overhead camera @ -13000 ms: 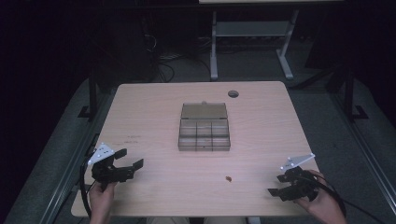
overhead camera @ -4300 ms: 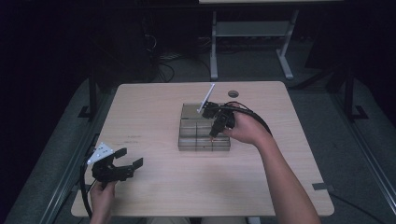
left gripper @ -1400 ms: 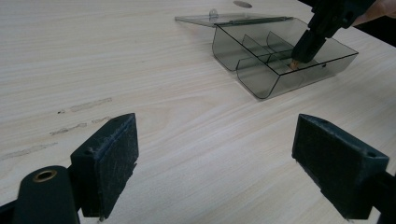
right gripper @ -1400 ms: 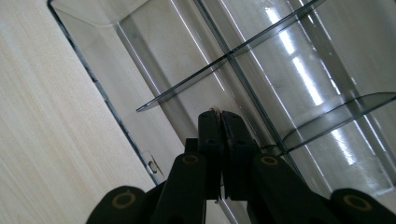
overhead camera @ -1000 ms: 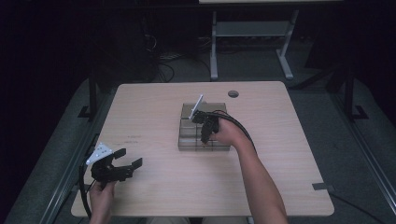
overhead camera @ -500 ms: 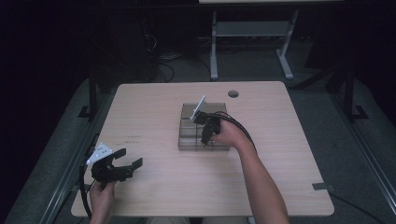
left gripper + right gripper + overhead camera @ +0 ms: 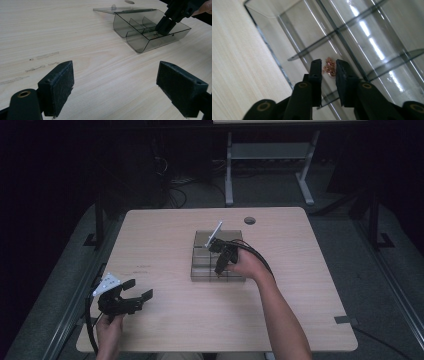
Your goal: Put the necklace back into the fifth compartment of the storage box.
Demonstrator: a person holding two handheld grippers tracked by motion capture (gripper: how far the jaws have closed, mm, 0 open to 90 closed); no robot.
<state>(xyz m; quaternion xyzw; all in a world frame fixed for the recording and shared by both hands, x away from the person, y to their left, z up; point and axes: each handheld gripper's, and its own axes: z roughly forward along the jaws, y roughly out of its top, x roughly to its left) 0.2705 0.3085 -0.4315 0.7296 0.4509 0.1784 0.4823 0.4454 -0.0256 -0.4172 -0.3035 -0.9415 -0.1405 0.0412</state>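
- So there's a light wood desk (image 7: pixel 165 240) with a smoky clear plastic organizer box (image 7: pixel 202 257) sitting about in the middle, a bit toward the far side.
- The box's lid (image 7: pixel 113 9) is flipped all the way open and lies flat on the desk behind the box; you can see it nicely from the left gripper view.
- Inside, thin dividers (image 7: pixel 332 32) split the box into several compartments.
- The right gripper (image 7: pixel 219 265) is reached out over the box and dips down into it, with the person's hand (image 7: pixel 248 265) right behind it and the grey plate on top tilting up toward the far side.
- In the right gripper view its fingers (image 7: pixel 315 72) are close together but not fully closed, with a narrow gap left between them.
- In that gap there's a little clump of tiny coppery bits (image 7: pixel 329 67), lying on the compartment floor. Can't tell what they are exactly, or whether the pads are actually touching them.
- From the left gripper view the right gripper sits in a compartment on the near-right side of the box.
- The left gripper (image 7: pixel 139 289) is down at the near-left corner of the desk, well apart from the box, held in the person's left hand (image 7: pixel 109 330).
- Its fingers (image 7: pixel 57 87) are spread wide open with nothing between them, just bare desk.
- There's a round cable hole (image 7: pixel 250 220) in the desk near the far edge, past the box.
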